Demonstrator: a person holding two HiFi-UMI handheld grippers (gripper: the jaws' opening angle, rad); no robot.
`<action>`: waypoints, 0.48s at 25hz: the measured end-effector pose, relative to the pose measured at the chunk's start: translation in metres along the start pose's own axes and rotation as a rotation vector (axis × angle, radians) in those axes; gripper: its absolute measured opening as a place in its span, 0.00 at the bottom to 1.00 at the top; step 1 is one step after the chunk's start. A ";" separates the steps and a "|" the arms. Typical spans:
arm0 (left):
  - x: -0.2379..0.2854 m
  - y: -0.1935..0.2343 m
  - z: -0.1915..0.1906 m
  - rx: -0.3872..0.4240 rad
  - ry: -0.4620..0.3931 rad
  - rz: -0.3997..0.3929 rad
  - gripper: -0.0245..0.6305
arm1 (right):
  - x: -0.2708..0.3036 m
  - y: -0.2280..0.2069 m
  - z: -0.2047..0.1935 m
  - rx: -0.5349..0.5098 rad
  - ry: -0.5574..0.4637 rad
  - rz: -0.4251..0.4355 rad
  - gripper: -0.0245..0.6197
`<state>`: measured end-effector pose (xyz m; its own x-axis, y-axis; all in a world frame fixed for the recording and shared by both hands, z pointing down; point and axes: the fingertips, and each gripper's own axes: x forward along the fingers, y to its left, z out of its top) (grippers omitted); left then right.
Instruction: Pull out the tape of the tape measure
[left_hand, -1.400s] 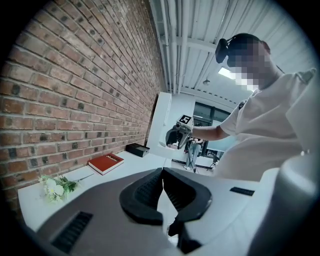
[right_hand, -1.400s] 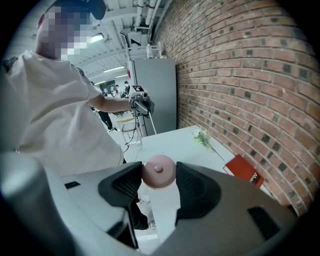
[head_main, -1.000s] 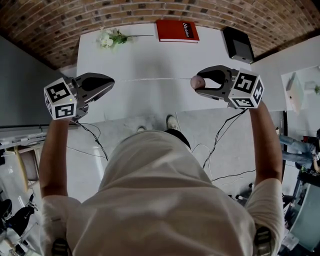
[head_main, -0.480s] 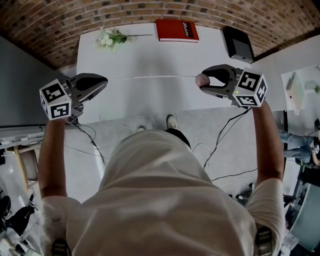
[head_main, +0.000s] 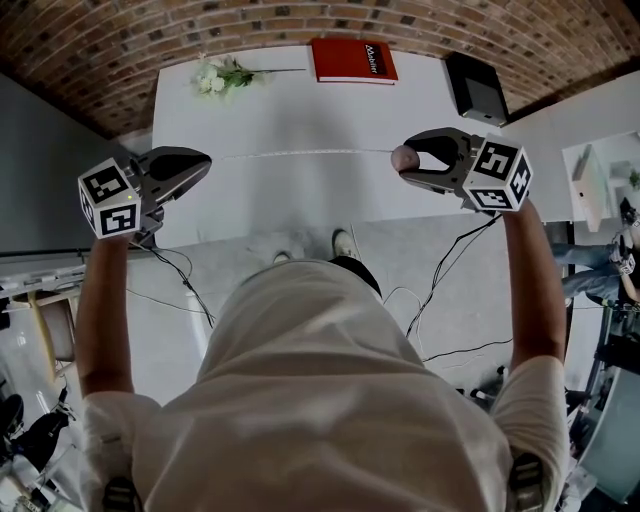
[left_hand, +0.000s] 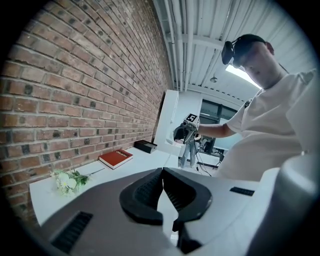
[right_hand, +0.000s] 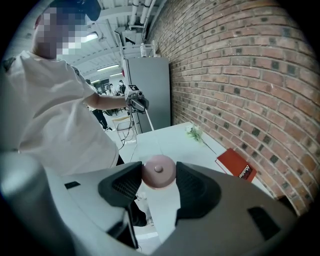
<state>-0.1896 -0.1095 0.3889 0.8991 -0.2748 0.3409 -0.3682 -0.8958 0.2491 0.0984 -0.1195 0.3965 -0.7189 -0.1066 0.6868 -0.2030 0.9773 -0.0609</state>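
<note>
A round pink tape measure (head_main: 403, 158) sits between the jaws of my right gripper (head_main: 408, 160), which grip its case; in the right gripper view the tape measure (right_hand: 158, 171) fills the gap of that gripper (right_hand: 158, 176). A thin pale tape (head_main: 305, 153) runs from it, left across and above the white table (head_main: 300, 205), to the tips of my left gripper (head_main: 205, 160). The left gripper (left_hand: 161, 174) has its jaws shut together on the tape's end. Seen from the right gripper, the tape (right_hand: 149, 120) slants down from the far left gripper (right_hand: 138, 104).
At the table's far edge by the brick wall lie a red book (head_main: 354, 61), a small bunch of white flowers (head_main: 222, 75) and a black box (head_main: 476, 88). Cables (head_main: 440, 280) hang from both grippers toward the floor. The person's body fills the near side.
The two grippers have drifted slightly apart since the earliest frame, and the stretched tape between them looks a little longer. Over the last half second almost nothing moved.
</note>
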 end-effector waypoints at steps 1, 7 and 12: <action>0.001 0.000 0.000 0.001 0.000 0.000 0.04 | 0.001 0.000 0.000 -0.001 0.001 0.001 0.38; 0.001 0.003 -0.002 0.000 0.008 0.005 0.04 | -0.001 -0.003 0.000 0.000 0.001 0.000 0.38; -0.002 0.006 -0.001 -0.001 0.013 0.015 0.04 | -0.005 -0.006 -0.001 0.002 -0.001 -0.007 0.38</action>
<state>-0.1940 -0.1133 0.3908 0.8903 -0.2839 0.3560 -0.3819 -0.8913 0.2444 0.1042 -0.1244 0.3942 -0.7178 -0.1140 0.6869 -0.2097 0.9761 -0.0572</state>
